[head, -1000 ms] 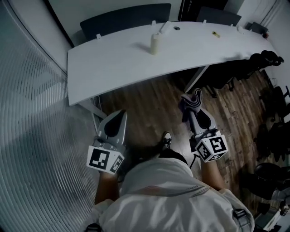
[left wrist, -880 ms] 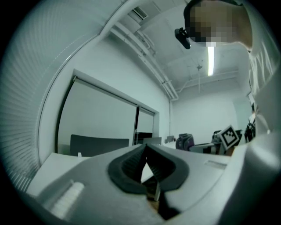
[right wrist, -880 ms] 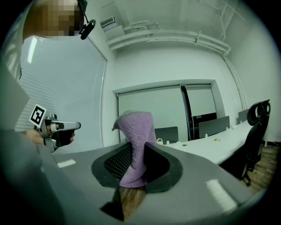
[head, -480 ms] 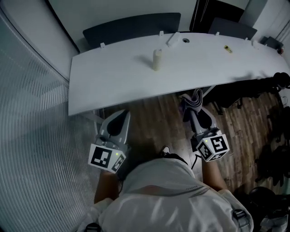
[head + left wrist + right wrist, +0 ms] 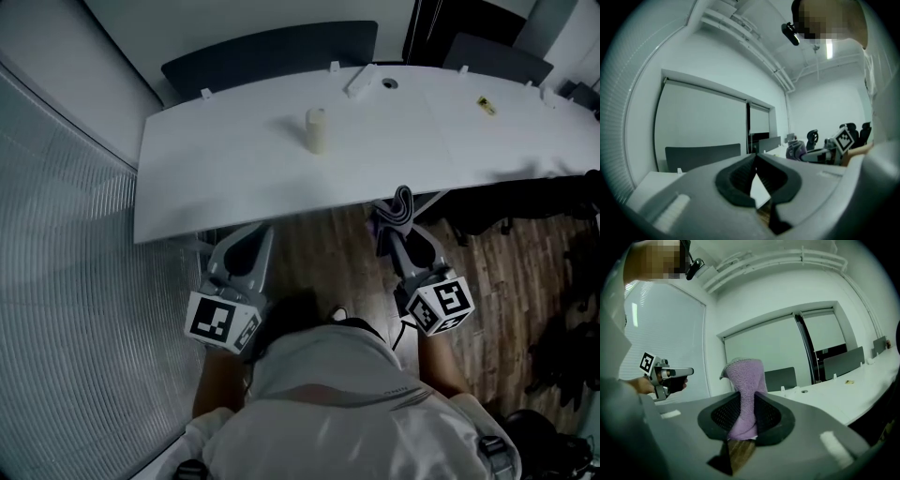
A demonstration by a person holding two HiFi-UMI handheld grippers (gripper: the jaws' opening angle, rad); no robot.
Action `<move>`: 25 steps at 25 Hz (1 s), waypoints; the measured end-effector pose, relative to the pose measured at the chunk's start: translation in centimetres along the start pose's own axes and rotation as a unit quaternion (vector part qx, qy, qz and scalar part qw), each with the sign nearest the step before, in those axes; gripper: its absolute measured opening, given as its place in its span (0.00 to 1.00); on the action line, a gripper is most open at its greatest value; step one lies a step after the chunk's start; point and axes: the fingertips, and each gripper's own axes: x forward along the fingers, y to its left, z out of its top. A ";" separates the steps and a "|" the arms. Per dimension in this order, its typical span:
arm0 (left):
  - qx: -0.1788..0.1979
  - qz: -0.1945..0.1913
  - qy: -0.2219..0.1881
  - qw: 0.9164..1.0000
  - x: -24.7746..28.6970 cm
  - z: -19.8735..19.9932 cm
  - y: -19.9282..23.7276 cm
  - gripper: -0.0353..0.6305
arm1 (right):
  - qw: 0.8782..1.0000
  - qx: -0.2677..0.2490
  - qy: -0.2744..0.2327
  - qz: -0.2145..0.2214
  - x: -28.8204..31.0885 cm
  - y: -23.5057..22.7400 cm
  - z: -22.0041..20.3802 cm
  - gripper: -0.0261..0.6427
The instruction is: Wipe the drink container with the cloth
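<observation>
Cream-coloured and upright, the drink container (image 5: 317, 129) is standing on the white table (image 5: 216, 178), well apart from both of your grippers. You are clamping the purple cloth (image 5: 744, 380) in your right gripper (image 5: 745, 405), its bunched end sticking out past the jaws toward the table edge. You are holding your left gripper (image 5: 755, 161) alongside, jaws pressed together on nothing, over the wooden floor (image 5: 323, 253).

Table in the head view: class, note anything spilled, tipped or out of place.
Nothing stands out: the bottle stands upright on the white table, and no spill shows around it.
</observation>
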 end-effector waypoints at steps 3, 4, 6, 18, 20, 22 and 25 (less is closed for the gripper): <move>-0.003 -0.004 0.004 1.000 2.3 -0.1 0.7 0.06 | 1.000 0.008 0.010 -0.001 1.4 -1.6 -0.2 0.17; -0.005 -0.006 0.006 1.000 3.1 -0.2 1.0 0.06 | 1.000 0.008 0.011 -0.002 1.9 -2.1 -0.2 0.17; -0.008 -0.013 0.011 1.000 4.7 -0.7 1.7 0.06 | 1.000 0.009 0.015 -0.006 3.1 -3.0 -0.1 0.17; -0.002 -0.083 0.030 0.996 16.3 -2.4 12.3 0.06 | 0.998 0.010 0.027 -0.053 15.9 -6.8 1.6 0.17; -0.007 -0.099 0.036 0.994 18.0 -2.7 14.1 0.06 | 0.998 0.015 0.025 -0.064 18.1 -7.2 2.1 0.17; -0.012 -0.115 0.046 0.992 19.2 -3.0 15.2 0.06 | 0.997 0.019 0.022 -0.072 19.6 -7.2 2.5 0.17; -0.004 -0.146 0.056 0.988 20.9 -3.5 16.6 0.06 | 0.996 0.017 0.021 -0.087 21.5 -7.0 3.1 0.17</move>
